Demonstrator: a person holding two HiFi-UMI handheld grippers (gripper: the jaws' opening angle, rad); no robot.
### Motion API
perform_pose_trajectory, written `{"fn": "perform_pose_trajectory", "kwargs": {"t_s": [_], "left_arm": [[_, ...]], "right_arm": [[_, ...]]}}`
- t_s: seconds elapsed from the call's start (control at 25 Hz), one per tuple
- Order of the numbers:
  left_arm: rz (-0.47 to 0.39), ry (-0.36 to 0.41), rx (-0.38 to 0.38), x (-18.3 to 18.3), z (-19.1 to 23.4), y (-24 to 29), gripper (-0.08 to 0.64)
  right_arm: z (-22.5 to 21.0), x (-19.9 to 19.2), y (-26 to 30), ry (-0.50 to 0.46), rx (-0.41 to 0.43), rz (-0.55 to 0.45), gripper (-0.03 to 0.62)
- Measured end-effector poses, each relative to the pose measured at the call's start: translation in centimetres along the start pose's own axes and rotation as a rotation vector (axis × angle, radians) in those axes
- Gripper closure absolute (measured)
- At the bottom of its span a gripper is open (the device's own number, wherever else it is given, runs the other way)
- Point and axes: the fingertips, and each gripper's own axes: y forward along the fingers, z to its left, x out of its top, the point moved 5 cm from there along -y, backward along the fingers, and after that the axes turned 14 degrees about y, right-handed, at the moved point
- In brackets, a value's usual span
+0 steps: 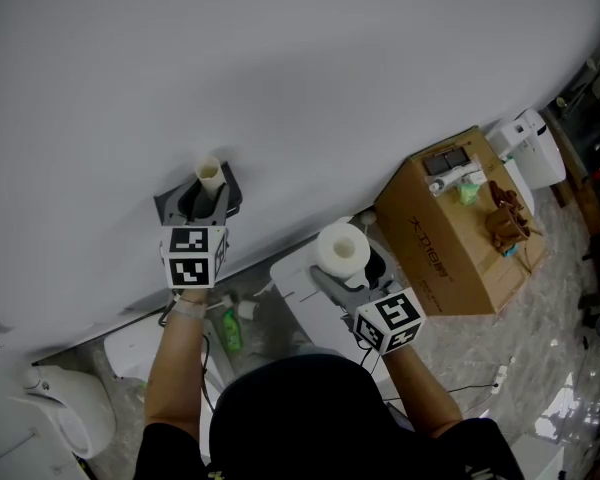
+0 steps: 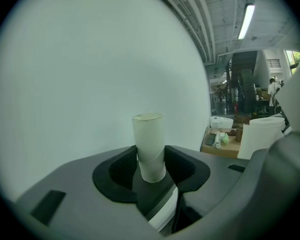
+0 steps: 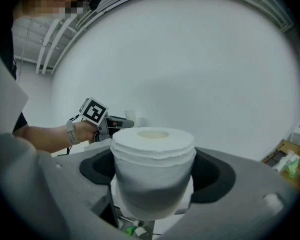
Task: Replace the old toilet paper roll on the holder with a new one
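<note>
An empty cardboard tube (image 1: pixel 209 174) stands upright against the white wall, and my left gripper (image 1: pixel 208 194) is shut on its lower half. In the left gripper view the black pads (image 2: pixel 121 170) touch both sides of the tube (image 2: pixel 149 146), with a dark and silver bar (image 2: pixel 157 206) under it. Lower and to the right, my right gripper (image 1: pixel 346 268) is shut on a full white toilet paper roll (image 1: pixel 342 249), held upright. In the right gripper view the roll (image 3: pixel 153 169) fills the gap between the jaws, and the left gripper (image 3: pixel 121 121) shows beyond it.
A brown cardboard box (image 1: pixel 460 238) with small items on top stands at the right, near a white appliance (image 1: pixel 535 148). Below the grippers are a white fixture (image 1: pixel 295 288), a green bottle (image 1: pixel 230 330) and a white toilet (image 1: pixel 70 413). The wall (image 1: pixel 280 68) lies straight ahead.
</note>
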Motion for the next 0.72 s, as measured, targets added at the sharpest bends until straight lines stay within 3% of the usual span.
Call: {"fn": "perform_pose_trajectory", "kwargs": {"t_s": [0.4,0.72], "left_arm": [[-0.045,0.006,0.041,0.3,2.4,-5.4,0.38],[-0.023,-0.005,0.137,-3.6,4.7,-13.9,0.379]], "right_arm": [[2.7,0.2,0.6,-0.028,0.023,-0.004,0.163],[7.3,-0.3,2.8,-0.062,0.093,0.008,0.163]]}}
